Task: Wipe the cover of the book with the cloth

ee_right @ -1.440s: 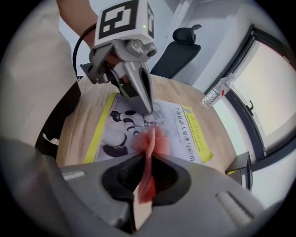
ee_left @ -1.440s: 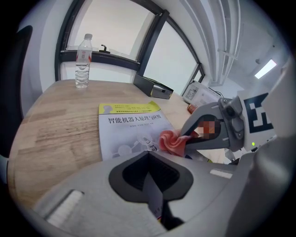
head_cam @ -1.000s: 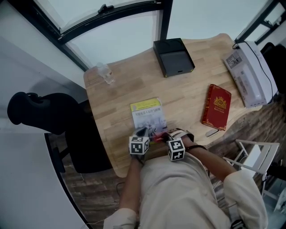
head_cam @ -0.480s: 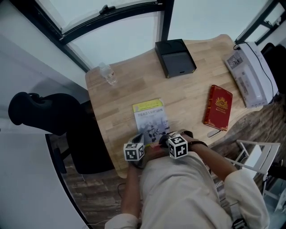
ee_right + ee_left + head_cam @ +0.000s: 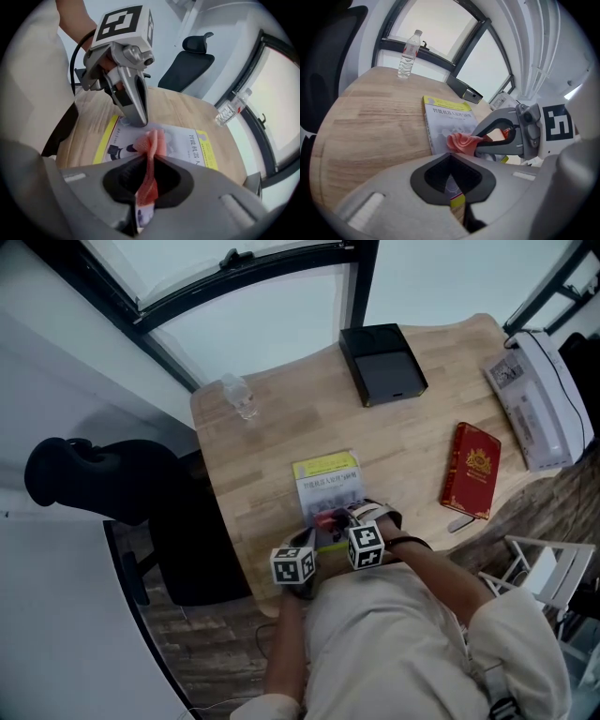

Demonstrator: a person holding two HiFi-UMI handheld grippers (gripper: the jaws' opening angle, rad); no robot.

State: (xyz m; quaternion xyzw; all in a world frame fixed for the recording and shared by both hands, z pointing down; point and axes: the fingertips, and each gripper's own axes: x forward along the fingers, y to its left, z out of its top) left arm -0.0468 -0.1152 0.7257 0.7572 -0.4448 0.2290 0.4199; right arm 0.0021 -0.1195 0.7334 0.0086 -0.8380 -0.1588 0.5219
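A book (image 5: 328,486) with a white and yellow cover lies flat near the table's front edge. My right gripper (image 5: 337,521) is shut on a red cloth (image 5: 327,517) and holds it against the lower part of the cover. In the right gripper view the cloth (image 5: 153,143) sticks out past the closed jaws onto the book (image 5: 187,143). My left gripper (image 5: 305,542) is shut, its fingers (image 5: 133,101) pressing down on the book's near left corner. The left gripper view shows the book (image 5: 447,119), the cloth (image 5: 459,142) and the right gripper (image 5: 485,140) just beside it.
On the wooden table (image 5: 272,442) stand a red book (image 5: 472,472) at the right, a black box (image 5: 383,363) at the back, a water bottle (image 5: 240,396) at the back left and a white machine (image 5: 544,399) at the far right. A black chair (image 5: 94,479) stands left of it.
The right gripper has carried the cloth left and farther onto the cover. The left gripper has drawn slightly back toward the book's near corner. The head view shifted.
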